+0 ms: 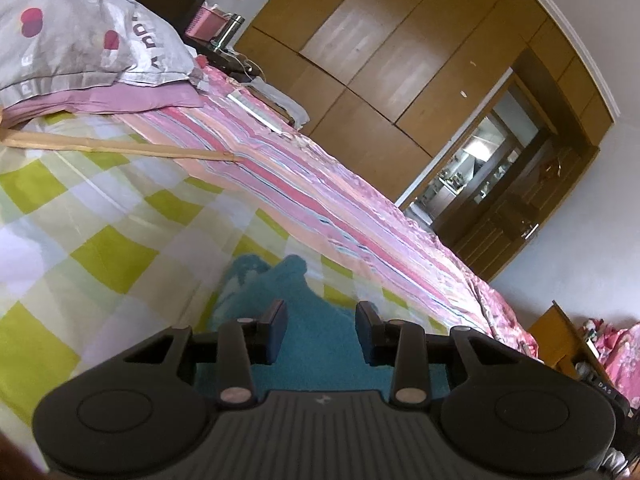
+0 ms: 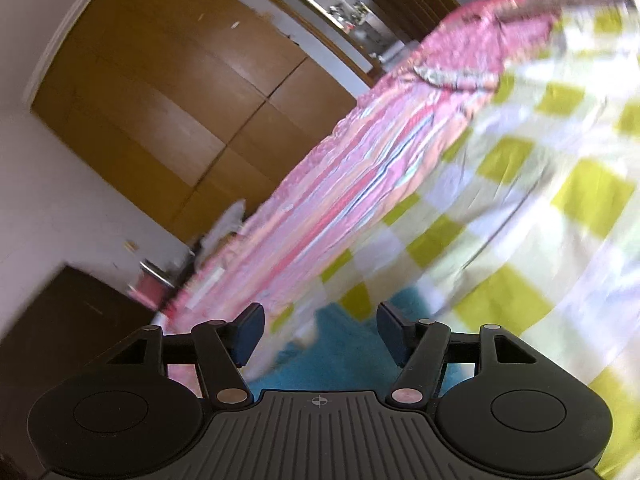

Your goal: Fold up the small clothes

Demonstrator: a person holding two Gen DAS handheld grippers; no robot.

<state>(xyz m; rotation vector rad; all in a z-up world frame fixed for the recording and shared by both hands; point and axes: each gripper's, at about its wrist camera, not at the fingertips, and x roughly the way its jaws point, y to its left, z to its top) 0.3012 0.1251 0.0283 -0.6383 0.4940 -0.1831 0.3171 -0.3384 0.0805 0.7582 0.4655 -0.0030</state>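
Observation:
A small teal garment [image 1: 276, 292] lies on the green-and-white checked bed cover [image 1: 100, 216]. My left gripper [image 1: 321, 330] hovers just over it, jaws apart, with teal cloth showing in the gap below and nothing pinched by the pads. In the right wrist view the same teal garment [image 2: 344, 348] shows under and between the fingers of my right gripper [image 2: 320, 334], which stands wide open above it. That view is blurred. How the garment is folded is hidden beneath both gripper bodies.
A pink striped sheet [image 1: 320, 200] runs along the far side of the bed. A grey pillow with pink spots [image 1: 80, 36] lies at the head, with a thin wooden stick [image 1: 120, 146] across the cover. Brown wardrobes [image 1: 400, 60] stand beyond.

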